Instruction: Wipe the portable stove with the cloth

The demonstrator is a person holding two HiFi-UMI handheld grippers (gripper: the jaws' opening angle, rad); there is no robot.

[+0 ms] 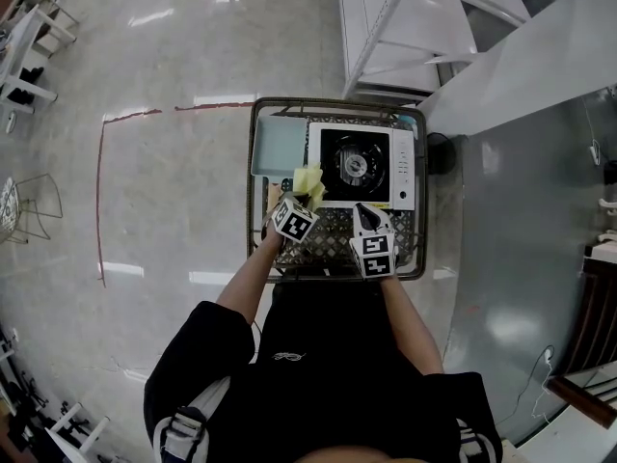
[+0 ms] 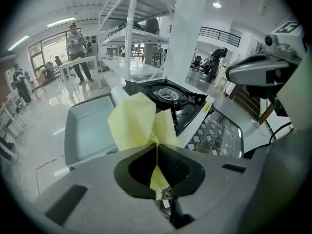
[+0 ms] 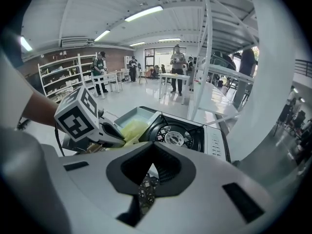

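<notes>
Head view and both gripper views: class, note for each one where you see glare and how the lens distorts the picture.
Head view: light streaks glare on the glossy floor, and the picture's edges bow outward. Left gripper view: dark rounded corners, shelf posts curved, the cloth sharp. Right gripper view: bright ceiling lamps, the same bowed frame, the stove clear.

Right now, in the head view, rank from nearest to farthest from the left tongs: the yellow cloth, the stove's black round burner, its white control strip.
1. Yellow cloth: pinched in the left tongs themselves.
2. Black round burner: right of the cloth, centre of the white portable stove.
3. White control strip: far right side.
</notes>
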